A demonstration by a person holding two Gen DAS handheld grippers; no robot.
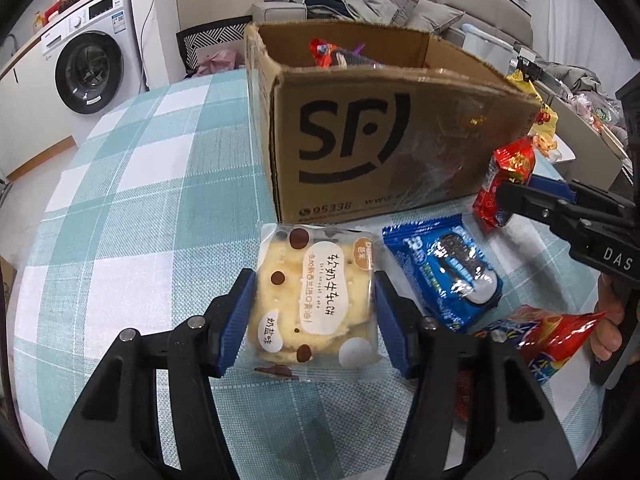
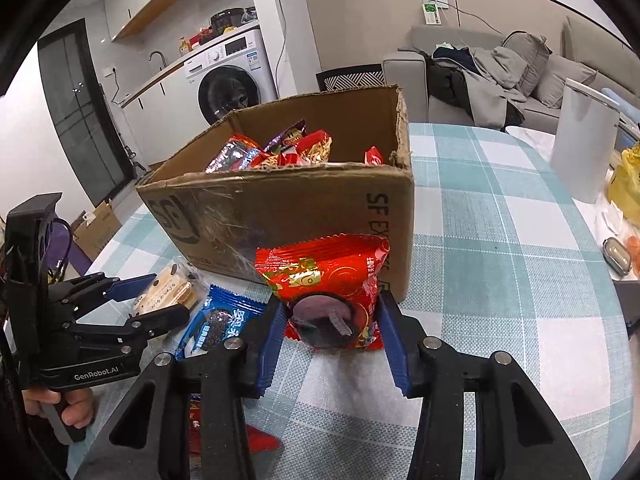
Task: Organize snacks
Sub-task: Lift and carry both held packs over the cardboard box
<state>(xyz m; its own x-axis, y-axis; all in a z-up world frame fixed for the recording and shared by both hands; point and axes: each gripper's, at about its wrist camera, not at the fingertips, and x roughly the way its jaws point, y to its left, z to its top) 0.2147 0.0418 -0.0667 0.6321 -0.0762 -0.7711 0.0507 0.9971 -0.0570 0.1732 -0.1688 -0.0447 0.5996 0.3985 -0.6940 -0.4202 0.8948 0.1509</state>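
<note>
Slippage is the main risk: the left gripper (image 1: 314,308) pinches a pale cake packet (image 1: 316,300) and the right gripper (image 2: 330,320) clamps a red snack pouch (image 2: 332,284), both before the cardboard box (image 1: 400,152); slick wrappers may slide free, or catch the box's rim

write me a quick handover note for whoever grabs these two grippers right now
Left gripper: shut on the clear-wrapped pale yellow nougat biscuit pack, just in front of the box.
Right gripper: shut on the shiny red snack packet, close to the box's front corner.
Brown cardboard SF box: open-topped on the teal checked tablecloth, already holding several red and purple packets.
Done: some snacks boxed; both grips made.
Left: drop both held packs into the box, then collect the blue sandwich-cookie pack lying between the grippers and the red and blue crisp bag near the table's edge.
</note>
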